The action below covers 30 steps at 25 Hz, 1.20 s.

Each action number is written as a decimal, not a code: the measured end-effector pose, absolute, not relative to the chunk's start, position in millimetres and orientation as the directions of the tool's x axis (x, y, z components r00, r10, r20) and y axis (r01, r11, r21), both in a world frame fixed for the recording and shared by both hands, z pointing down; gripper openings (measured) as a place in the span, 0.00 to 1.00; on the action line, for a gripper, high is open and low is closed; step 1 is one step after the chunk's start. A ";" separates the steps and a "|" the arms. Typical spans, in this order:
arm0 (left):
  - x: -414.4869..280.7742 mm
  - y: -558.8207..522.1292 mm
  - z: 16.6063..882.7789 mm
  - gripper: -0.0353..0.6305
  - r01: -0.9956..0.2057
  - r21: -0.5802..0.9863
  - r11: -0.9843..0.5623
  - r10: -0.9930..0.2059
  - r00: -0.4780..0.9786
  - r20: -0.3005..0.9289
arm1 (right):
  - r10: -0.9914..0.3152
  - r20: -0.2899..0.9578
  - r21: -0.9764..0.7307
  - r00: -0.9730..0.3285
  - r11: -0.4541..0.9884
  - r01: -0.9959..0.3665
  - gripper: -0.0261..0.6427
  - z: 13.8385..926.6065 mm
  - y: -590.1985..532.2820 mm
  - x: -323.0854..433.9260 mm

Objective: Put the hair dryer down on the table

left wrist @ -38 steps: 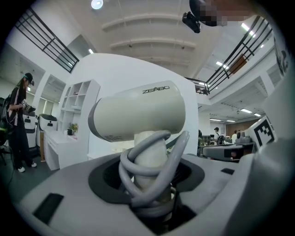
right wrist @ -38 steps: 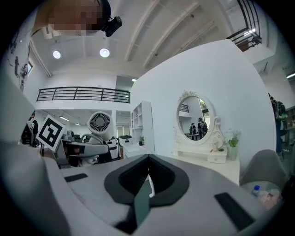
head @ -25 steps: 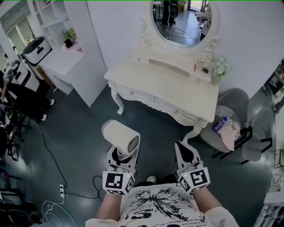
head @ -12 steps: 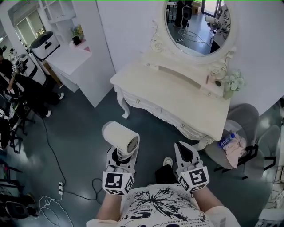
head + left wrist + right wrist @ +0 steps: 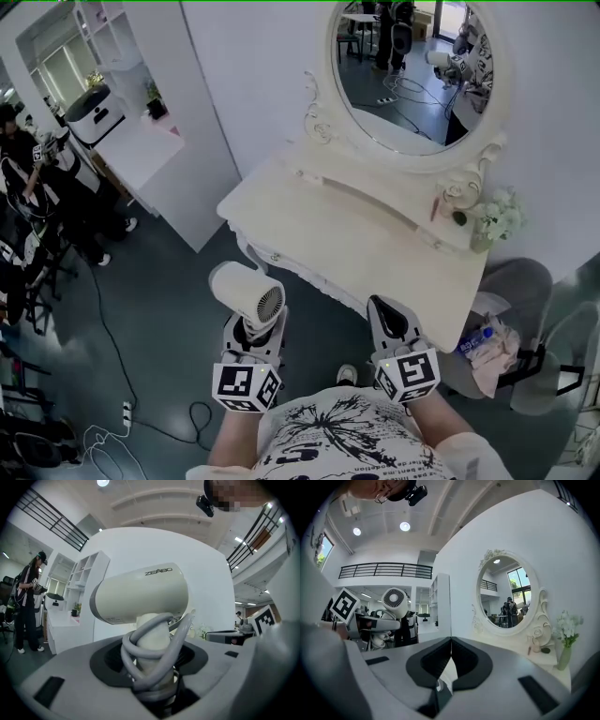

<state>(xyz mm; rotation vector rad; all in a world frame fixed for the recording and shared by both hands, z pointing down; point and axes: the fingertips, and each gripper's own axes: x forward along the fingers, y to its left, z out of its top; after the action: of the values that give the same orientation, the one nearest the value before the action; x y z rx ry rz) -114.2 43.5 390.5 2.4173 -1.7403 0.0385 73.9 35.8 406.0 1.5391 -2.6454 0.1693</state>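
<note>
A cream hair dryer point(image 5: 246, 292) stands upright in my left gripper point(image 5: 255, 330), which is shut on its handle point(image 5: 152, 656); a grey cord is wound round that handle. Its barrel point(image 5: 140, 597) lies crosswise above the jaws. My right gripper point(image 5: 387, 317) is shut and holds nothing, its jaw tips meeting in the right gripper view point(image 5: 451, 641). Both grippers hover just short of the front edge of the cream dressing table point(image 5: 319, 217). From the right gripper view the hair dryer point(image 5: 393, 604) shows at the left.
An oval mirror point(image 5: 417, 70) stands at the back of the table, with a vase of white flowers point(image 5: 495, 223) and small items at its right end. A grey chair point(image 5: 506, 323) with a bottle stands to the right. White shelving point(image 5: 122, 141) and people are at the left.
Both grippers have come closer to the dressing table, whose front edge now lies just ahead of them. The hair dryer stays held in the left gripper; the right stays shut.
</note>
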 end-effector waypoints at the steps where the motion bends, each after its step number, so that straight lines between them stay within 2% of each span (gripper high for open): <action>1: -107.9 32.5 390.8 0.41 -0.944 0.116 -0.309 -0.940 0.322 0.114 | -0.861 0.119 -0.057 -0.495 0.492 -0.869 0.06 406.3 25.1 79.8; 10: -60.0 -36.3 403.0 0.41 -0.937 0.109 -0.331 -0.930 0.343 0.133 | -0.867 0.144 -0.063 -0.478 0.474 -0.878 0.06 425.4 -38.2 123.3; 18: -42.2 -93.5 413.4 0.41 -0.909 0.093 -0.406 -0.896 0.416 0.155 | -0.889 0.160 -0.062 -0.429 0.425 -0.903 0.06 434.9 -84.8 130.9; 30: -37.9 -251.1 419.1 0.41 -0.758 0.096 -0.645 -0.735 0.650 0.194 | -0.970 0.183 -0.062 -0.162 0.153 -0.986 0.06 433.8 -191.6 125.9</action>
<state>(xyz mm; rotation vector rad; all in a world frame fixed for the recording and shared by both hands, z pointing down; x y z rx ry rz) -37.9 -251.1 419.1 2.6975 -1.2315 0.2042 125.9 -191.6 433.8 1.9654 -2.3078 0.2538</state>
